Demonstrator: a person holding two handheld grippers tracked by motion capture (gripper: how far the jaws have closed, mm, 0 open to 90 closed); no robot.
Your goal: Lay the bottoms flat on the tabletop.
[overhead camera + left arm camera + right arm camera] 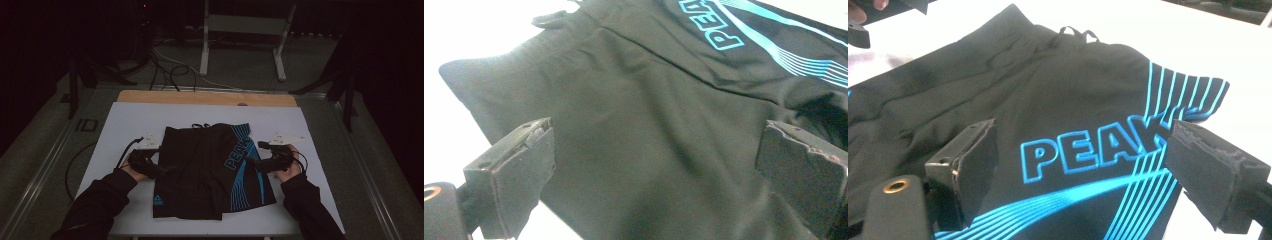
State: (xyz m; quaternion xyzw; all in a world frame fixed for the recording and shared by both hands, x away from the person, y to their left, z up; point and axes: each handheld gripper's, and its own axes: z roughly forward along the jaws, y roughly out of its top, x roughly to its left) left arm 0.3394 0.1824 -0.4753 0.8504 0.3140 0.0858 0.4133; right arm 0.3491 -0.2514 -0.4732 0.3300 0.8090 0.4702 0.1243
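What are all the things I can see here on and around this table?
shorts: one pair, black with blue stripes and blue "PEAK" lettering, lying flat in the middle of the table.
drawstring: one, black, at the far waistband of the shorts.
table: one, white top with a wooden strip along its far edge.
metal frame: one, pale grey, on the floor beyond the table.
cables: several, black and white, on the floor behind the table.
left tool: one, black, jaws open, at the shorts' left edge.
right tool: one, black, jaws open, at the lettered side of the shorts.
sleeves: two, dark, coming in from the bottom.
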